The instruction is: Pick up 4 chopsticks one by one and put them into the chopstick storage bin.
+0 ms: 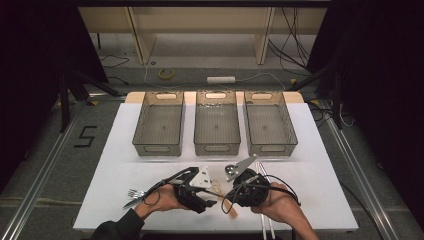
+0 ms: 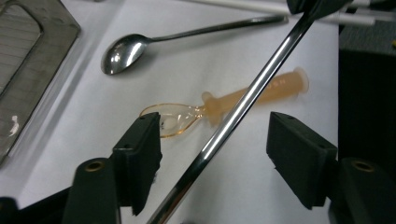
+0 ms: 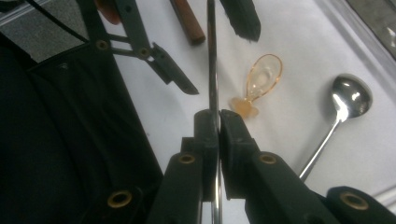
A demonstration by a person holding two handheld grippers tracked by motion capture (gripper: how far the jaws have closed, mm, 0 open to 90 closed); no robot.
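Note:
My right gripper [image 3: 218,116] is shut on a thin shiny metal rod [image 3: 212,56], pinching it between its pads. The rod [image 2: 243,105] runs on slantwise between the jaws of my left gripper [image 2: 217,130], which stand open with a gap on each side of it. In the high view both grippers meet tip to tip near the table's front, left gripper [image 1: 212,195] facing right gripper [image 1: 231,192]. Under the rod lie an orange see-through plastic spoon [image 2: 175,116] [image 3: 264,74] and a metal spoon [image 2: 123,51] [image 3: 350,95].
Three grey mesh bins [image 1: 157,149] [image 1: 216,149] [image 1: 272,149] stand in a row at the back of the white board [image 1: 320,180]. A fork [image 1: 134,192] lies left of my left hand. White sticks [image 1: 265,220] lie at the right; a brown stick [image 3: 189,21] is nearby.

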